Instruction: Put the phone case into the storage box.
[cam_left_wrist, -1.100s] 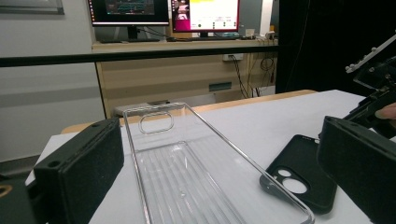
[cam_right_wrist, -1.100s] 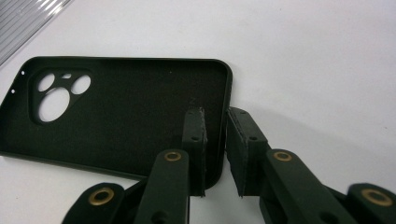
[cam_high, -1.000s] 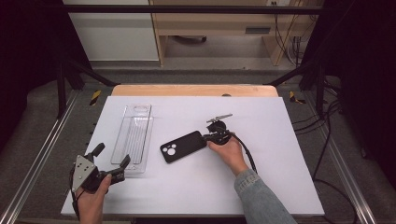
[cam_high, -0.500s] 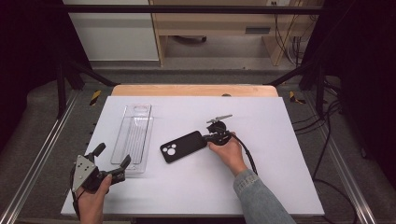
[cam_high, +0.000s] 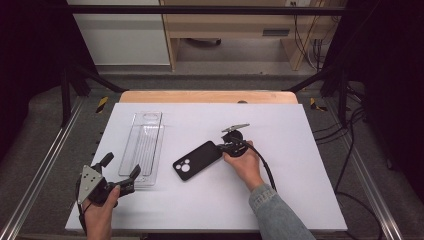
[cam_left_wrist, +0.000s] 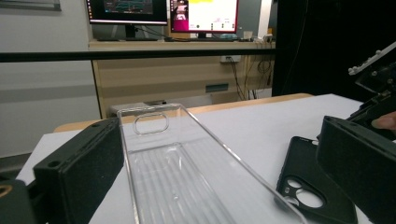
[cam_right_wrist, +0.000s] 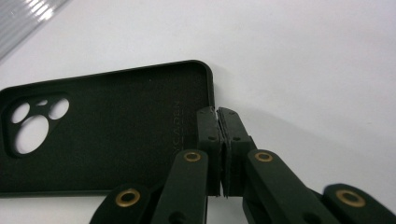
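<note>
High view: black phone case (cam_high: 197, 160) lies mid-table, long axis running from 8 to 2 o'clock, camera holes at the 8 o'clock end. Right gripper (cam_high: 223, 146) meets its 2 o'clock end, far nearer than the left gripper (cam_high: 120, 172), whose jaws stand spread around the clear case (cam_high: 144, 146). Right gripper view: fingertips (cam_right_wrist: 211, 122) have just closed, pinching the case's rim (cam_right_wrist: 212, 95).

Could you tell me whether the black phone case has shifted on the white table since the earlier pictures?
No. The black phone case lies the same way beside the clear plastic case, with the right gripper at its edge.
</note>
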